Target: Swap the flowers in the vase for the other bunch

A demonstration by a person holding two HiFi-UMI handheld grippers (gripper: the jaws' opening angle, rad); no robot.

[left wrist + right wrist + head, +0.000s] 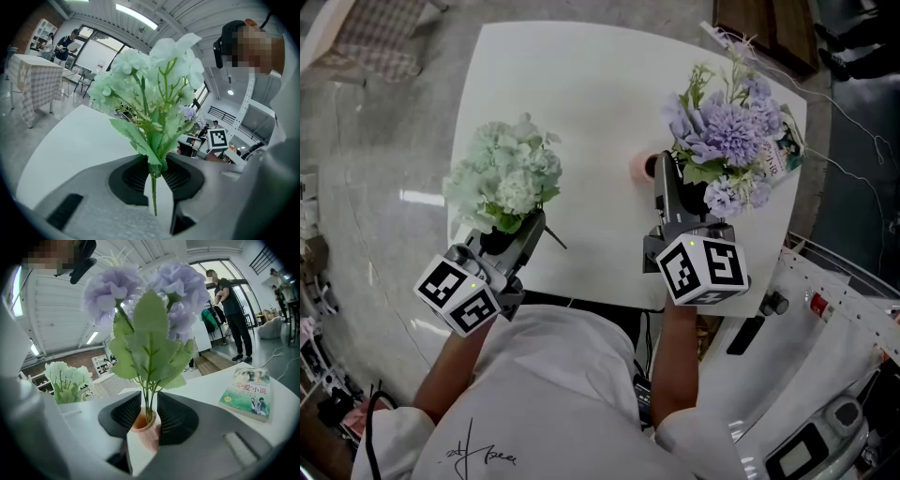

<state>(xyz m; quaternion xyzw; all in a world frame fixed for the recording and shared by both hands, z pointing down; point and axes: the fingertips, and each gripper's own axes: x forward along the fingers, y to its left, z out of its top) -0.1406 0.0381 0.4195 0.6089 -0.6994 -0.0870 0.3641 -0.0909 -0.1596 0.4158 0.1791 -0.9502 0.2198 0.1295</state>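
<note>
- How'll the flowers handle?
- Both look fake, I'd say: light, w/ thin springy stems. Pinch low on the stem, never the heads. L tongs (157,180) are narrow, clamped on the pale green bunch (150,84), held by the counter (581,94) edge.
- And the vase?
- The pink vase (146,432) is small, prob. tippy. It's on the counter w/ the purple bunch (145,296) in it, betw. my R tongs (149,413), which are spread wide.
</note>
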